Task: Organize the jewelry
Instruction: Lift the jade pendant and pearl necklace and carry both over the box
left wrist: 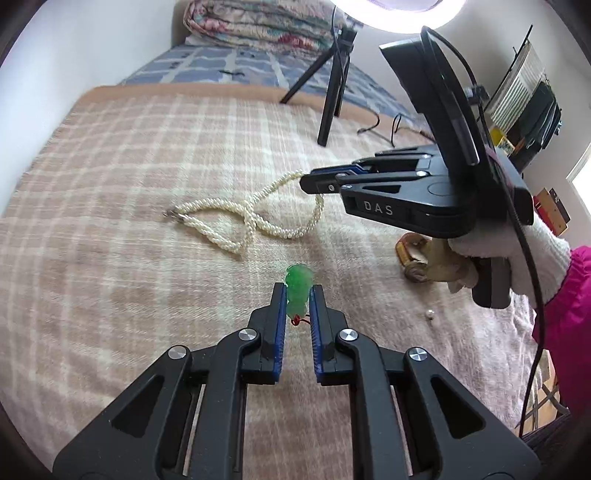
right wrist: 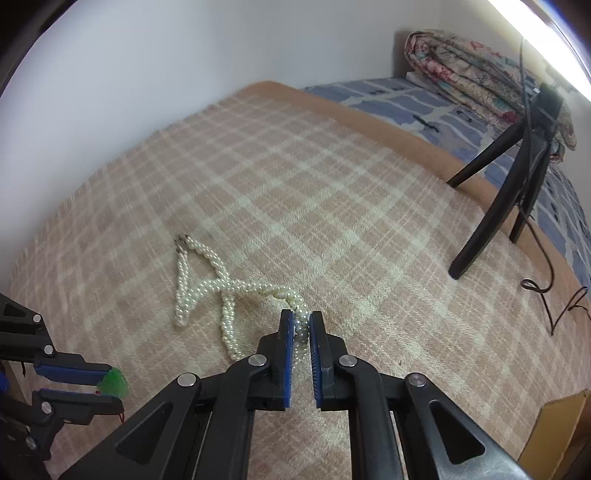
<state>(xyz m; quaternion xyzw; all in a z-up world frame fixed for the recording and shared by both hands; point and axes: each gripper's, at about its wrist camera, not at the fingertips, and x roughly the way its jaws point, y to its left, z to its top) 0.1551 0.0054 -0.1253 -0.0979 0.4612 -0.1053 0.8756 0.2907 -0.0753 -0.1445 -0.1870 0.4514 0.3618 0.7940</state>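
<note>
A green jade pendant (left wrist: 298, 291) with a short red cord sits pinched between the blue pads of my left gripper (left wrist: 298, 295), held above the checked blanket (left wrist: 129, 221). In the right wrist view the same pendant (right wrist: 115, 382) shows at the lower left in the left gripper (right wrist: 112, 384). My right gripper (right wrist: 301, 321) is shut on one end of a twisted white pearl necklace (right wrist: 221, 288); the rest of the strand trails over the blanket. From the left wrist view, the right gripper (left wrist: 314, 181) grips the necklace (left wrist: 236, 218) at its upper right end.
A black tripod (left wrist: 332, 92) stands at the blanket's far edge with a cable beside it. A folded floral quilt (left wrist: 258, 22) lies at the head of the bed. A small loose pearl (left wrist: 429, 314) and a brown box (left wrist: 410, 258) lie near the white-gloved hand (left wrist: 517, 258).
</note>
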